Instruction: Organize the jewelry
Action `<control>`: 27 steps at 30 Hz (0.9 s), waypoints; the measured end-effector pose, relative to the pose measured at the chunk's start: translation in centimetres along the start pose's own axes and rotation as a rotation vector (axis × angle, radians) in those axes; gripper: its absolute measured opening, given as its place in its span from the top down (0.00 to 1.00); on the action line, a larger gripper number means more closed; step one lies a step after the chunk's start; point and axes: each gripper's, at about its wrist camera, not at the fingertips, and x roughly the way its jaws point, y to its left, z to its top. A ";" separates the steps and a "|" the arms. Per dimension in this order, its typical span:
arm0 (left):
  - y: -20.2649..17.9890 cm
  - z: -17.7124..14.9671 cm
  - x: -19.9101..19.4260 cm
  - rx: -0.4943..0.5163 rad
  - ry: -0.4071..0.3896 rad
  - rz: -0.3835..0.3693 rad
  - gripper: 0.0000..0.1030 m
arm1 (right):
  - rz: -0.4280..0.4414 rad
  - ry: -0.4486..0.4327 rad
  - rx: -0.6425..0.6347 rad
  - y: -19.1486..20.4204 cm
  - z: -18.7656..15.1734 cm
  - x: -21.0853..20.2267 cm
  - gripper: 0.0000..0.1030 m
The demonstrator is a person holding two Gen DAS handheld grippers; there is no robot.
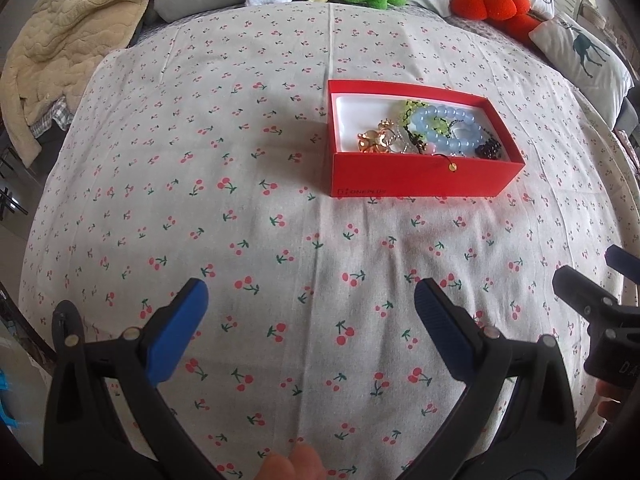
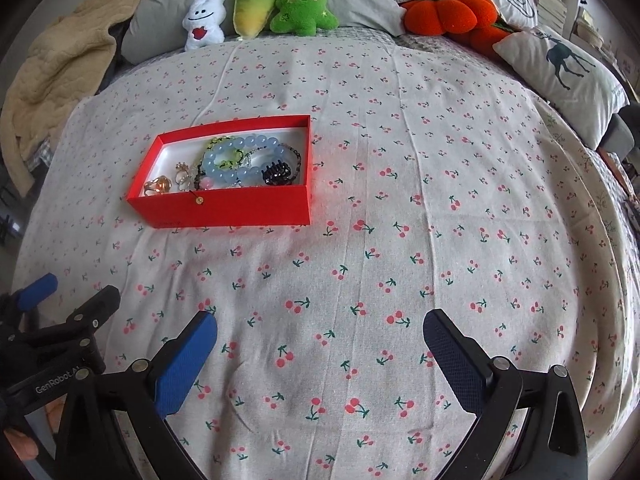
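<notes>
Red box [image 1: 416,176] sits on cherry-print bedsheet [image 1: 240,208], lid off, white inside. Blue bead bracelet [image 1: 452,128], gold ring [image 1: 372,142], black hair claw [image 2: 276,174] piled within. Left gripper [image 1: 311,302] near edge, jaws wide, nothing between. Right gripper [image 2: 320,334] likewise spread, empty. Plush toys [image 2: 260,8] line far side.

A bed [image 2: 400,240] spread with a white sheet printed in small red cherries. Along its far edge stand a white plush figure with a red heart [image 2: 203,27], a yellow-green carrot plush [image 2: 254,4] and a green tree plush [image 2: 302,6], beside orange pumpkin cushions [image 2: 444,12]. A deer-print pillow [image 2: 564,76] lies at right; a beige quilted blanket [image 1: 68,40] is heaped at left.
</notes>
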 end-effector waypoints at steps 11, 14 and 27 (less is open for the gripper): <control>0.1 0.0 -0.1 -0.002 0.004 0.012 0.01 | 0.005 0.013 -0.009 0.7 0.0 0.5 0.00; 0.1 0.0 -0.1 -0.002 0.005 0.013 0.01 | 0.002 0.016 -0.011 0.8 0.0 0.7 0.00; 0.1 0.2 -0.4 -0.001 -0.005 0.013 0.01 | -0.007 0.020 -0.015 1.0 -0.1 0.9 0.00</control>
